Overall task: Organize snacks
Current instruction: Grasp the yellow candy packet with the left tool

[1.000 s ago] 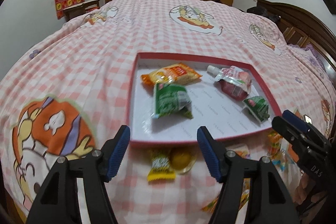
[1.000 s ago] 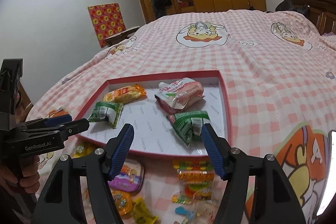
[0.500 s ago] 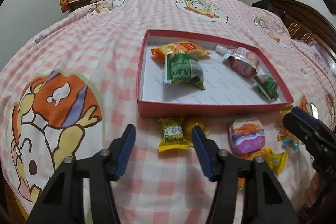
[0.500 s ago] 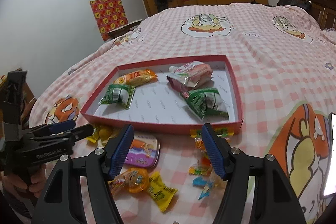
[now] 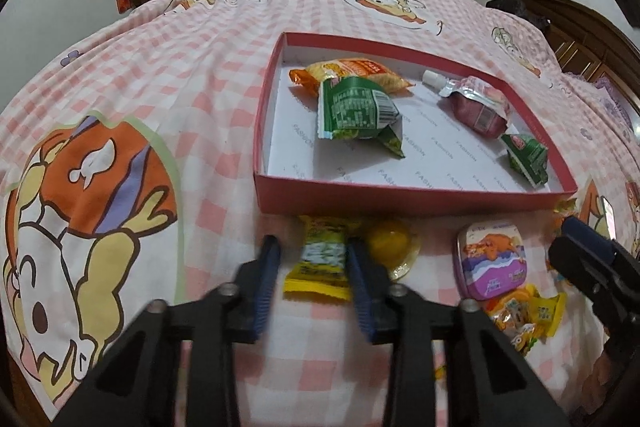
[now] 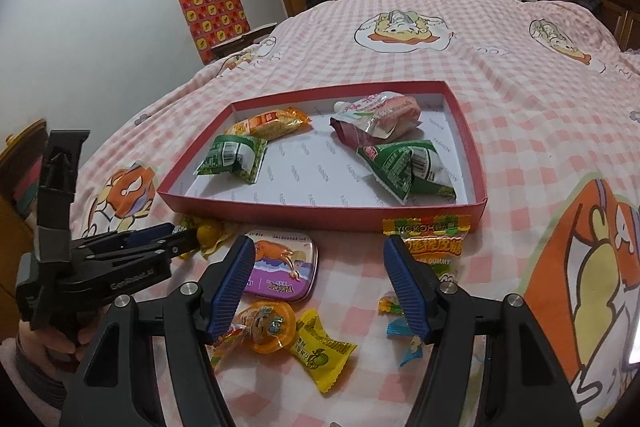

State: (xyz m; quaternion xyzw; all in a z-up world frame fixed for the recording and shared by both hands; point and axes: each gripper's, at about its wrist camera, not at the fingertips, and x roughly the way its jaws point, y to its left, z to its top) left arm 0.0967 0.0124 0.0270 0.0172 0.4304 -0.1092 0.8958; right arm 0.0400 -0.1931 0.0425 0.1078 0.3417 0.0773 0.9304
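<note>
Yellow snack packet framed by the left gripper on the bed.

The packet is flanked by the partly narrowed left jaws, contact not discernible; the red tray is seen just beyond their tips. The right gripper is held wide open and empty, a purple tin beside its left jaw and a gummy packet by its right.

A shallow red box with a white floor lies on the bed, holding an orange packet at 11 o'clock, two green packets and a pink spouted pouch. Outside its near wall lie a yellow sachet, a yellow jelly cup, a purple tin and a gummy bag.
</note>
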